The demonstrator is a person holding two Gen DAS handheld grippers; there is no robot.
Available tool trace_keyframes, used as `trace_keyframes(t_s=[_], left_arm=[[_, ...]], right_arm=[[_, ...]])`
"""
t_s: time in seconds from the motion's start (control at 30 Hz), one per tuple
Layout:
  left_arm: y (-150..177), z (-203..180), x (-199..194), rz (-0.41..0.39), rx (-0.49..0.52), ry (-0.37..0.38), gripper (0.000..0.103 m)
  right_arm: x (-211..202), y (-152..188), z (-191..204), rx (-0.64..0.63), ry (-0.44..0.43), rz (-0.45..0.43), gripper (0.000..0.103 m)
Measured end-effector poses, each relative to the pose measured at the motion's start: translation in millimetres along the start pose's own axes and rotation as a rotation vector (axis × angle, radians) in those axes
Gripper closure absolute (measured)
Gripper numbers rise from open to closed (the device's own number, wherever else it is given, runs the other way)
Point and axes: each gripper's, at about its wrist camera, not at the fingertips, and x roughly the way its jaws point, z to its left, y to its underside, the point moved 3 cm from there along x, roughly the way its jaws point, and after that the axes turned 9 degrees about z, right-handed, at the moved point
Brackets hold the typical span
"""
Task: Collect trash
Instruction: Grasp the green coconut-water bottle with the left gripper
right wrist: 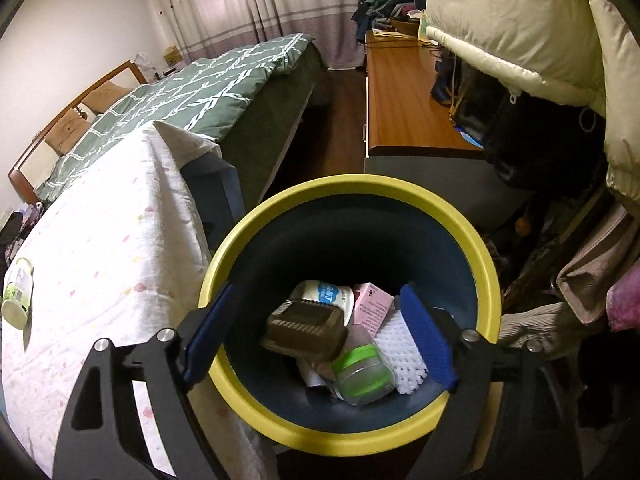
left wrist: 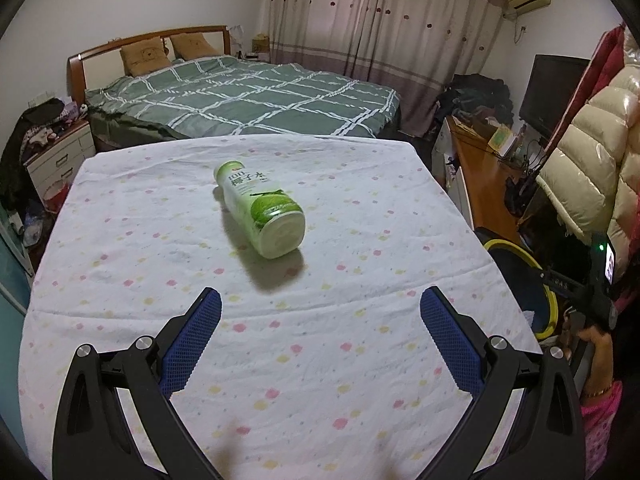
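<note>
**A:** We're over the table point(left wrist: 120, 208), covered in a white cloth with pastel dots, and the left gripper point(left wrist: 320, 308) hangs above its near half with the blue pads spread wide, nothing between them.

**B:** And the target?

**A:** A green-and-white drink bottle point(left wrist: 262, 210) lies on its side near the middle of the table, base towards the camera, cap end pointing away towards the bed point(left wrist: 248, 96). It sits beyond the fingertips, clear of both pads.

**B:** Switch to the right side for me.

**A:** The right gripper point(right wrist: 320, 332) is off the table's right edge, poised over the bin point(right wrist: 352, 186), a dark blue bucket with a yellow rim that stands just beside the table. Jaws wide apart, nothing between the pads.

**B:** What's in that bin?

**A:** Trash lies at the bottom: a brown plastic tray point(right wrist: 306, 330), a clear jar with green bands point(right wrist: 362, 372), a pink carton point(right wrist: 372, 308), a white bottle with a blue label point(right wrist: 326, 294) and a white bristly pad point(right wrist: 402, 354).

**B:** Is the drink bottle in the right view?

**A:** Yes, at the far left of the table point(right wrist: 100, 240), well apart from the bin. In the left view, the bin's rim point(left wrist: 548, 300) peeks past the table's right edge, with a hand point(left wrist: 596, 344) in a pink sleeve below it.
</note>
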Motion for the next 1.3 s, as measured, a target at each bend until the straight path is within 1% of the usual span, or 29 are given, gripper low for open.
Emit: trace_keyframes(t_s=[0.13, 0.2, 0.23, 0.3, 0.4, 0.5, 0.63, 0.7, 0.77, 0.83, 0.9, 0.97, 1.0, 1.07, 1.13, 1.3], left_arm=[[-20, 6, 16, 0.039, -0.045, 0.021, 0.005], [-32, 13, 25, 0.066, -0.082, 0.026, 0.005], [-41, 18, 31, 0.081, -0.111, 0.042, 0.005], [-55, 25, 38, 0.097, -0.153, 0.041, 0.005], [-80, 37, 56, 0.127, -0.204, 0.015, 0.005], [-102, 44, 81, 0.180, -0.209, -0.050, 0.005], [-113, 52, 112, 0.260, -0.235, -0.087, 0.005], [-116, 58, 126, 0.286, -0.258, -0.105, 0.006], [-119, 63, 137, 0.304, -0.279, -0.119, 0.011], [-120, 65, 146, 0.320, -0.284, -0.132, 0.019], [-122, 68, 153, 0.339, -0.288, -0.137, 0.023], [-124, 70, 161, 0.370, -0.293, -0.139, 0.027], [-125, 70, 165, 0.390, -0.294, -0.138, 0.031], [-126, 70, 169, 0.403, -0.289, -0.145, 0.033], [-127, 68, 172, 0.419, -0.263, -0.155, 0.040], [-125, 61, 169, 0.444, -0.205, -0.130, 0.043]], right_arm=[[-4, 1, 1, -0.003, -0.012, -0.004, 0.024], [-4, 1, 2, -0.013, -0.008, -0.004, 0.024], [-4, 1, 4, -0.020, -0.002, -0.005, 0.024], [-2, 1, 5, -0.025, -0.002, -0.002, 0.024], [1, 2, 6, -0.029, -0.005, 0.008, 0.024], [5, 4, 7, -0.035, -0.011, 0.016, 0.024], [11, 6, 10, -0.042, -0.013, 0.029, 0.024], [13, 6, 11, -0.046, -0.016, 0.034, 0.024], [15, 6, 11, -0.050, -0.017, 0.037, 0.024], [16, 7, 11, -0.053, -0.016, 0.038, 0.024], [17, 7, 10, -0.055, -0.016, 0.041, 0.024], [17, 7, 10, -0.055, -0.016, 0.041, 0.024], [17, 7, 10, -0.055, -0.016, 0.042, 0.024], [17, 7, 10, -0.055, -0.017, 0.042, 0.024], [17, 7, 10, -0.056, -0.018, 0.042, 0.024], [18, 8, 9, -0.064, -0.025, 0.044, 0.024]])
